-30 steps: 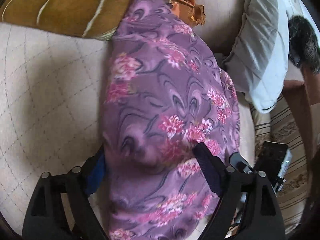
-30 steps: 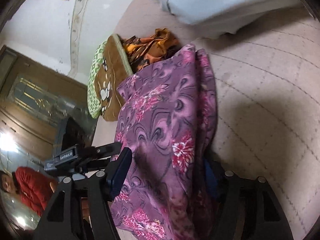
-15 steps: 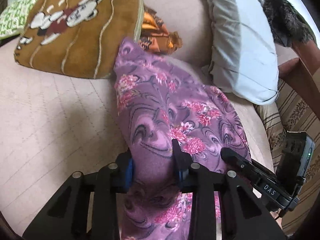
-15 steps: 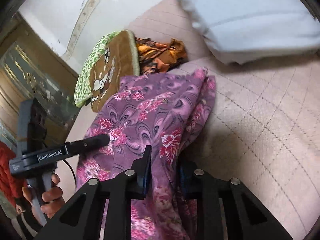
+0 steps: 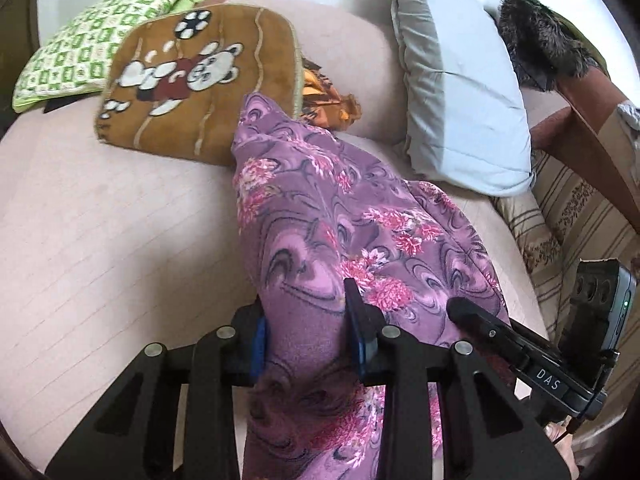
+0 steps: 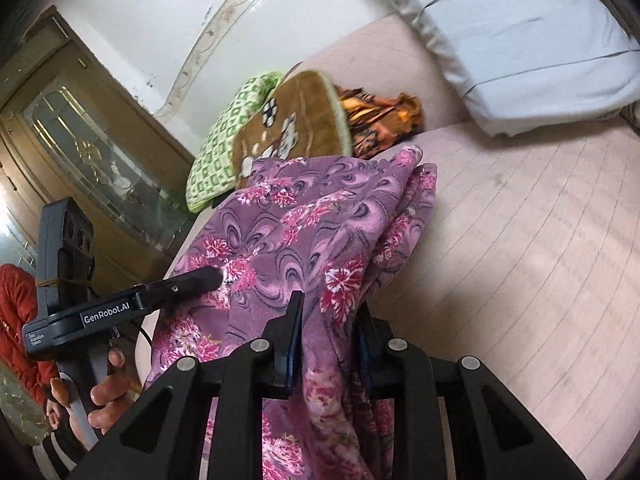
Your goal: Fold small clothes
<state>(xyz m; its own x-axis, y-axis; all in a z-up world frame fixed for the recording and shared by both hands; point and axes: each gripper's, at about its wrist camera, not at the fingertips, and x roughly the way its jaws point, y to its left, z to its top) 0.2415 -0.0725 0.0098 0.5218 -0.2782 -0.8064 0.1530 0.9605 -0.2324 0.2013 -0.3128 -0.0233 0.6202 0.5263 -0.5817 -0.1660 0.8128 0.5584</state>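
We look down on a pale pink quilted bed (image 5: 100,240), a light blue pillow (image 5: 460,92) at its head. Our left gripper (image 5: 304,332) and right gripper (image 6: 328,332) each pinch the near edge of a purple floral garment (image 5: 340,220); its far end touches a brown teddy-bear cushion (image 5: 200,76). The garment's lower part runs out of view, and its shape is hard to make out.

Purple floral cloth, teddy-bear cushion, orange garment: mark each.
purple floral cloth (image 5: 320,216), left wrist view, middle of its upper face
teddy-bear cushion (image 5: 200,80), left wrist view, bear picture
orange garment (image 6: 380,114), right wrist view, crumpled middle
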